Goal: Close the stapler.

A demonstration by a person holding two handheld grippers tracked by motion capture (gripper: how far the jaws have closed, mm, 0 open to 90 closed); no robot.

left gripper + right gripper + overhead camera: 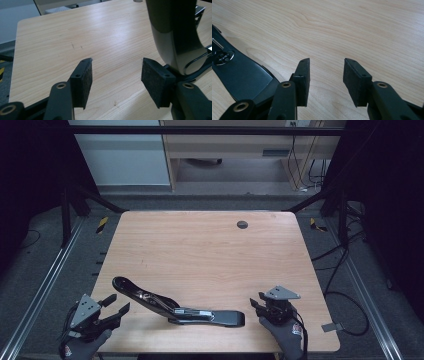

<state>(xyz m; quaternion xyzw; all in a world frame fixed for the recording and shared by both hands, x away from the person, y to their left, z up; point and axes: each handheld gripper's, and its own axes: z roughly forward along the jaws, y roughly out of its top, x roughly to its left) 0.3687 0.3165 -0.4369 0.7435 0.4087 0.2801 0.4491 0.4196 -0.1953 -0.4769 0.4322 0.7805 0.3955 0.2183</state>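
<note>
Both grippers gape, empty — left gripper beside the black stapler's raised arm, right gripper near its base. I'd pin the base first.

The left gripper hovers at the table's near left corner, its jaws spread wide with nothing between them, held by a gloved hand (the grey plate rides on top). The right gripper sits near the near right corner, jaws parted and empty, gripped by the other gloved hand.
</note>
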